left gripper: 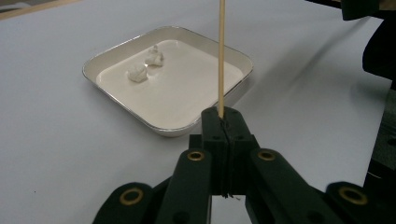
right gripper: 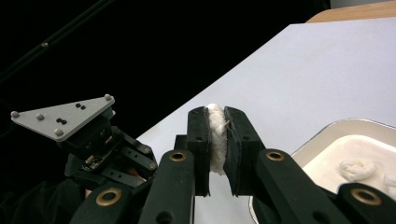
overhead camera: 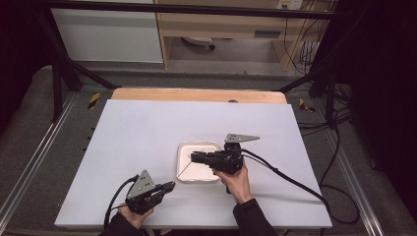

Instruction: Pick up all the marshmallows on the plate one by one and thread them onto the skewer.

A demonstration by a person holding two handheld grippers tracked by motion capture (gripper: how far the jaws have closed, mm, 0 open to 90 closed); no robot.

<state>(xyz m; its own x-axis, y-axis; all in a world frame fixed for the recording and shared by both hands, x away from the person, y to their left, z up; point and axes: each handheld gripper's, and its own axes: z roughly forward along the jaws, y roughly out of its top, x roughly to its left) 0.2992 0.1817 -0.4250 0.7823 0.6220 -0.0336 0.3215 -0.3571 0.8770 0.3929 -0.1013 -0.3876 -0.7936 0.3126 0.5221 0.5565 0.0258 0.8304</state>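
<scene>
Two claws are busy: the left claw (left gripper: 223,122) is clamped on a skewer (left gripper: 221,56), the right claw (right gripper: 217,140) on a marshmallow (right gripper: 216,140) at mid-frame. Judged next: threading them, needing careful alignment.

Two lumps (left gripper: 144,65) lie in the tray (left gripper: 116,100), on the table (overhead camera: 147,128).

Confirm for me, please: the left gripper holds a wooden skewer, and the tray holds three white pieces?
Not quite: the left gripper view shows two white pieces in the tray, not three. The left gripper does hold the wooden skewer.
</scene>
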